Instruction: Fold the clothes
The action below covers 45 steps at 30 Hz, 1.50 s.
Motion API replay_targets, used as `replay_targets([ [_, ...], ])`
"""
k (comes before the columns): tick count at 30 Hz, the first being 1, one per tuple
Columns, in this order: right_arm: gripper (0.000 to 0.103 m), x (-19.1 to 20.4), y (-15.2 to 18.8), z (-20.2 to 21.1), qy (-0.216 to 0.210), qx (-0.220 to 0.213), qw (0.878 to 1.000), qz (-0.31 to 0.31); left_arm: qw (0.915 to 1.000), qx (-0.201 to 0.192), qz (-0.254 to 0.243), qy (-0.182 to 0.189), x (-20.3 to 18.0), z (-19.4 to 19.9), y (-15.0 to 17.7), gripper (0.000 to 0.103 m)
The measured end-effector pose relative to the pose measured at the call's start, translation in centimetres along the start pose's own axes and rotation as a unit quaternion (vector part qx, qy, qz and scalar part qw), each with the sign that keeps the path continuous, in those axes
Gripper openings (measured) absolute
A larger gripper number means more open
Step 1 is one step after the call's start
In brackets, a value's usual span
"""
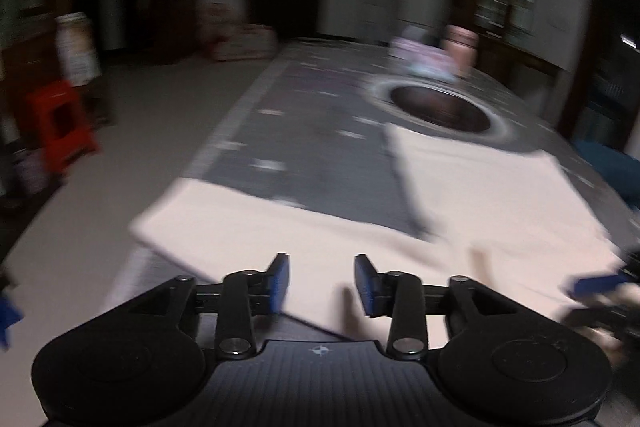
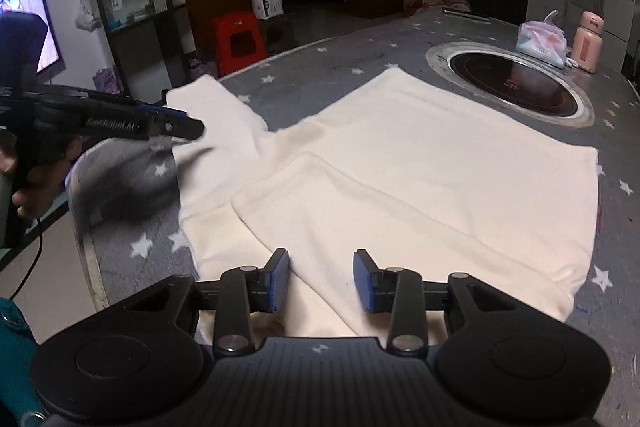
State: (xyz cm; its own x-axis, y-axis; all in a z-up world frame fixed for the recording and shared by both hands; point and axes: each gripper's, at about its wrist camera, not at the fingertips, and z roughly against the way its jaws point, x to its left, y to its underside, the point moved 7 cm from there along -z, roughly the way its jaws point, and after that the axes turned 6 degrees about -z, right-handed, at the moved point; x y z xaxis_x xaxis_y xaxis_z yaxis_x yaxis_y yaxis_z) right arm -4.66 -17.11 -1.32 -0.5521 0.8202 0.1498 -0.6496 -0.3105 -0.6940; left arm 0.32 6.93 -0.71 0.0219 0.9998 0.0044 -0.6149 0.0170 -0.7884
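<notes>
A cream sweatshirt [image 2: 420,163] lies flat on the grey star-patterned table [image 2: 320,75]. One sleeve [image 2: 216,107] stretches to the left; another part is folded across its near half. My right gripper [image 2: 321,281] is open and empty, just above the garment's near edge. My left gripper [image 1: 322,285] is open and empty above the garment [image 1: 480,195] in its own blurred view. It also shows in the right wrist view [image 2: 176,123] at the left, hovering near the sleeve. The right gripper's blue fingertips [image 1: 596,285] show at the left wrist view's right edge.
A round cooktop [image 2: 516,87] is set into the table beyond the garment. A plastic bag [image 2: 540,43] and a pink bottle [image 2: 588,43] stand behind it. A red stool [image 2: 240,39], shelves and a lit screen [image 2: 24,23] are on the left.
</notes>
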Motion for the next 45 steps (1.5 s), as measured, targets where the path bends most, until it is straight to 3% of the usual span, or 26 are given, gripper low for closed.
replay_targets([
  [4, 0.036, 0.3, -0.6, 0.5, 0.001, -0.008, 1.0, 0.003, 0.9967, 0.005, 0.05, -0.063, 4.6, -1.0, -0.3, 0.047],
  [10, 0.037, 0.7, -0.7, 1.0, -0.001, -0.01, 1.0, 0.007, 0.9879, 0.008, 0.108, -0.111, 9.0, -2.6, -0.2, 0.049],
  [19, 0.038, 0.5, -1.0, 1.6, 0.003, -0.017, 1.0, 0.001, 0.9829, 0.018, 0.156, -0.096, 10.4, -4.1, 0.5, 0.048],
  [22, 0.041, 0.2, -1.0, 1.9, 0.007, -0.019, 1.0, -0.003, 0.9812, 0.01, 0.165, -0.1, 10.5, -4.0, 0.5, 0.037],
  [23, 0.041, 0.1, -1.0, 1.9, 0.008, -0.021, 1.0, -0.004, 0.9808, 0.007, 0.166, -0.102, 10.6, -3.9, 0.4, 0.024],
  [25, 0.041, -0.1, -1.0, 2.1, 0.011, -0.023, 1.0, -0.009, 0.9784, -0.004, 0.182, -0.097, 10.7, -3.6, 0.2, 0.008],
  [28, 0.041, -0.5, -1.0, 2.5, 0.014, -0.03, 0.999, -0.017, 0.9776, -0.027, 0.19, -0.086, 10.3, -2.7, -0.6, 0.006],
  [32, 0.041, -1.1, -1.0, 3.1, 0.017, -0.04, 0.999, -0.029, 0.9842, -0.061, 0.161, -0.043, 7.3, -0.7, -2.6, 0.005],
  [36, 0.041, -1.9, -1.0, 3.8, 0.023, -0.052, 0.998, -0.041, 0.9882, -0.084, 0.125, 0.024, 2.4, 1.4, -4.9, 0.005],
  [42, 0.041, -3.9, -0.4, 5.4, 0.032, -0.075, 0.994, -0.072, 0.9834, -0.101, 0.063, 0.137, -6.1, 4.1, -7.4, 0.005],
  [45, 0.041, -5.3, 0.2, 6.3, 0.041, -0.085, 0.991, -0.093, 0.9756, -0.103, 0.031, 0.192, -10.7, 5.1, -7.6, 0.005],
])
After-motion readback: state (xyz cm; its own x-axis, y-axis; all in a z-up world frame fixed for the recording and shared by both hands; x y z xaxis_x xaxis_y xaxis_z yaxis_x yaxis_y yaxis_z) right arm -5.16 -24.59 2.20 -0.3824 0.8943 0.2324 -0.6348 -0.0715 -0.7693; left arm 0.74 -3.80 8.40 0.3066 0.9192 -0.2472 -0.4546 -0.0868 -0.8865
